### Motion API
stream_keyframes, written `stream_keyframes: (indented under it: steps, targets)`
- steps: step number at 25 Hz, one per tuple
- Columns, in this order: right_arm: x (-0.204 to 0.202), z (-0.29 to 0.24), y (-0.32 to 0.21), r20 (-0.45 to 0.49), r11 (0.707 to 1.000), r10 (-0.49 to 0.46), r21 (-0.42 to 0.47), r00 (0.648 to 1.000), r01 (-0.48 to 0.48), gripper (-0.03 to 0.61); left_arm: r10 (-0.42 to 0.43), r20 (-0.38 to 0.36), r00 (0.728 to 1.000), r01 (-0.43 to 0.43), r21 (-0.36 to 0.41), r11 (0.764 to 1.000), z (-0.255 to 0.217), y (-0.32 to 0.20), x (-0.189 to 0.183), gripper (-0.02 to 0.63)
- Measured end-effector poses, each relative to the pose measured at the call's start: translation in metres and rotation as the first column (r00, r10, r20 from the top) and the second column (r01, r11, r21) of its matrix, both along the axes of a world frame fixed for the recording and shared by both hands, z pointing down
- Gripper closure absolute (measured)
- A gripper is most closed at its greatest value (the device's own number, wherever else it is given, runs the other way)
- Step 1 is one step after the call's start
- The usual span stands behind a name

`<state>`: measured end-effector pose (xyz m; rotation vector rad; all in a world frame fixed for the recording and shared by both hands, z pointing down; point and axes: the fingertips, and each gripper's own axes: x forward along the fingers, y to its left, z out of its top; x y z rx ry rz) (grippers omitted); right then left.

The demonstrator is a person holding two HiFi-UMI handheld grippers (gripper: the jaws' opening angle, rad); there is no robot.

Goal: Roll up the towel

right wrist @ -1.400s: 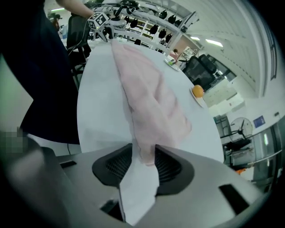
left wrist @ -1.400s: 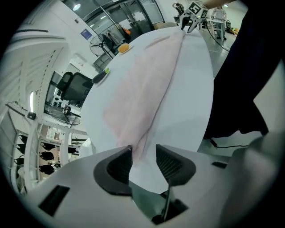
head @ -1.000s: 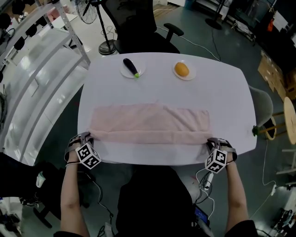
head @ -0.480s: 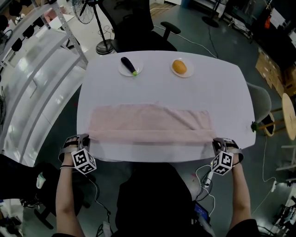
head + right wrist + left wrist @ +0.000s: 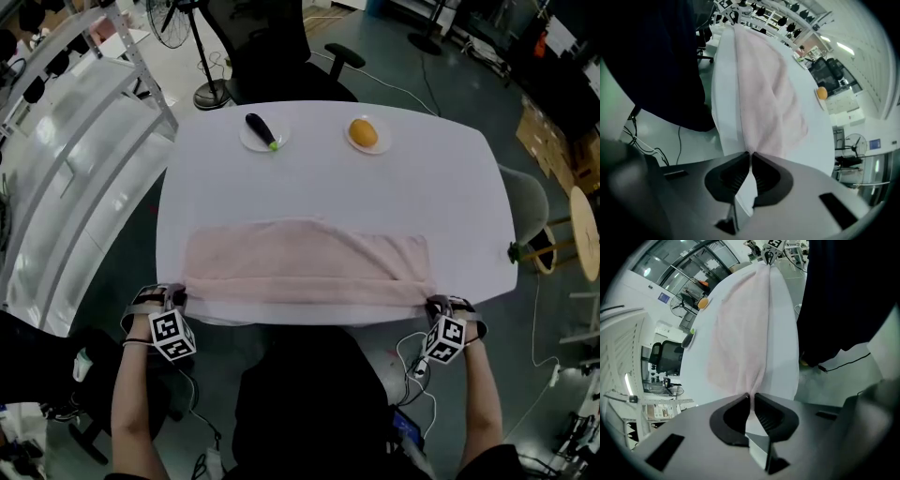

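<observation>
A pale pink towel [image 5: 309,267] lies lengthwise across the near part of the white table [image 5: 328,178], with a fold running along its near side. My left gripper [image 5: 178,298] is at the towel's near left corner. In the left gripper view its jaws [image 5: 751,394] have just been closing and now pinch the towel [image 5: 745,324] cloth. My right gripper [image 5: 433,302] is at the near right corner. In the right gripper view it [image 5: 750,153] is shut on the towel [image 5: 764,84] too. Between the two grippers the near edge is stretched straight.
At the table's far side an eggplant [image 5: 261,130] and an orange [image 5: 364,134] each sit on a small plate. A black office chair [image 5: 272,56] stands behind the table. The towel's near edge lies at the table's front edge, close to my body.
Both grippers have drawn back toward me at the table's front edge, and the towel has slid with them. Its far edge now humps up in the middle.
</observation>
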<state>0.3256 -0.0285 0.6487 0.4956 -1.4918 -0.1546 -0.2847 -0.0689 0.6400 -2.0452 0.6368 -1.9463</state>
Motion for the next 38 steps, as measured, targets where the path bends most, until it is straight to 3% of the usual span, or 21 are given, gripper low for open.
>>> stream_keyframes:
  steps: [6,13,23,31,38]
  targets:
    - [0.0,-0.02,-0.011,0.129,0.989,0.082,-0.131,0.988,-0.065,0.551,-0.028,-0.021,0.999,0.027,-0.04,0.999,-0.014,-0.021,-0.002,0.569]
    - [0.005,-0.028,-0.03,0.212,0.943,0.232,-0.288,0.949,-0.166,0.549,-0.096,-0.035,0.995,0.094,-0.065,0.994,-0.015,-0.057,-0.002,0.568]
    - [0.006,-0.003,-0.057,0.191,0.9,0.329,-0.359,0.925,-0.246,0.54,-0.153,-0.023,0.988,0.15,-0.111,0.982,-0.001,-0.086,0.0,0.569]
    - [0.005,-0.014,-0.078,0.195,0.901,0.333,-0.354,0.923,-0.251,0.537,-0.177,-0.022,0.984,0.172,-0.133,0.976,0.011,-0.093,-0.002,0.571]
    - [-0.002,-0.008,-0.088,0.21,0.857,0.415,-0.417,0.885,-0.303,0.532,-0.187,-0.053,0.981,0.181,-0.097,0.979,0.01,-0.095,-0.003,0.574]
